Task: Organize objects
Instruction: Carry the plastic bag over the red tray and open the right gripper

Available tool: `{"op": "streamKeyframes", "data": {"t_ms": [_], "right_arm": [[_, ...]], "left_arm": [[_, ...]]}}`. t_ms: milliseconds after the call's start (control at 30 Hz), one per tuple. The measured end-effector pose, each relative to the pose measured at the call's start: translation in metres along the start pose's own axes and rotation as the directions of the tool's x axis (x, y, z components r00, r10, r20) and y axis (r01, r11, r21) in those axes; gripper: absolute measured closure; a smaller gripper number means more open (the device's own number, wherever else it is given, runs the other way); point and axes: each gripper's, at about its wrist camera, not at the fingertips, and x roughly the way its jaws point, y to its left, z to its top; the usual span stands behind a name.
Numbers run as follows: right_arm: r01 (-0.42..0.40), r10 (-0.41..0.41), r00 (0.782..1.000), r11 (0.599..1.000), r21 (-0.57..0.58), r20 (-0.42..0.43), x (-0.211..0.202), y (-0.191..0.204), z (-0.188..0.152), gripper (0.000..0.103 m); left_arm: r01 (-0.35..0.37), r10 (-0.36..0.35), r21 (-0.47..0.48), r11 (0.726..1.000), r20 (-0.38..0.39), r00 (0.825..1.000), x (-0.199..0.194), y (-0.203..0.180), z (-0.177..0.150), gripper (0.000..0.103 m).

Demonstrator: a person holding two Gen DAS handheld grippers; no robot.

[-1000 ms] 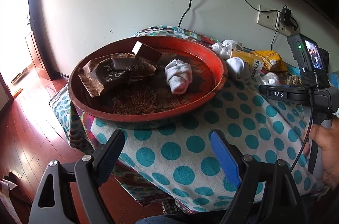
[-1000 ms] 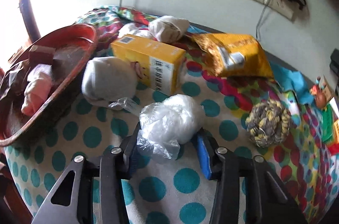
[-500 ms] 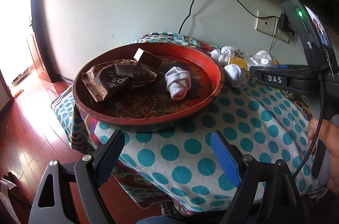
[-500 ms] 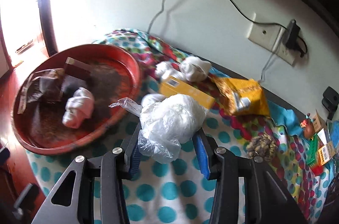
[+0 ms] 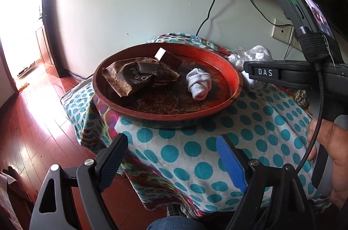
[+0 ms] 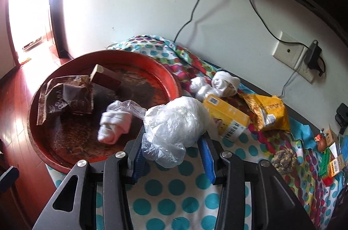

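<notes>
The right gripper [image 6: 171,156] is pinching a crumpled plastic bag [image 6: 174,125] just beside the red tray [image 6: 174,82], risking slippage, while the left gripper [image 5: 171,156] is hanging spread and empty.

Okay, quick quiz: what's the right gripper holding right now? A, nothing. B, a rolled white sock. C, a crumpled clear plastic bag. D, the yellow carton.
C: in the right wrist view the right gripper has its pads pressed on the crumpled plastic bag, lifted near the red tray.
</notes>
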Motion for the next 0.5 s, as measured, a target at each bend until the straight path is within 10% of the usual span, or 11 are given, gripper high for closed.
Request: {"op": "streamKeyframes", "data": {"t_ms": [500], "right_arm": [[-0.037,0.036,0.999,0.998,-0.059,-0.020,0.022,0.045,0.012,0.061]], "left_arm": [[-0.015,0.015,-0.014,1.000,-0.025,1.000,0.013,0.012,0.000,0.017]]}}
